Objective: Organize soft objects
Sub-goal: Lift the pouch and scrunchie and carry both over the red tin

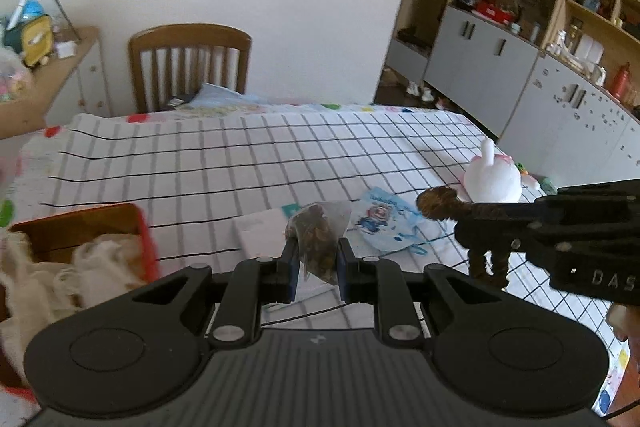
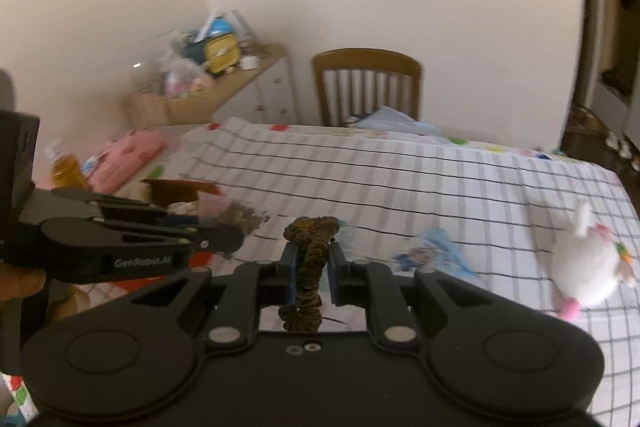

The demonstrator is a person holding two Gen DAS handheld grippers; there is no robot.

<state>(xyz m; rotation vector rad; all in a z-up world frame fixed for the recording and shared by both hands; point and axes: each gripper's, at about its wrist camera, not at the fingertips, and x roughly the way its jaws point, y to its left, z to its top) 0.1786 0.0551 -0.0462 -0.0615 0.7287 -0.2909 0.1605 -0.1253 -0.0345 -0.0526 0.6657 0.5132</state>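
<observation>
In the left wrist view my left gripper is shut on a small clear bag of brown dried bits, held above the checked tablecloth. My right gripper is shut on a brown ruffled scrunchie, which hangs between its pads. Each view shows the other gripper: the right gripper with the scrunchie, and the left gripper with the bag. A white plush bunny lies at the table's right side. A blue printed pouch lies flat near the middle.
A red-rimmed box with cream cloth stands at the left on the table; it also shows as the box. A wooden chair stands at the far edge. A cluttered side cabinet is at the left, shelving at the right.
</observation>
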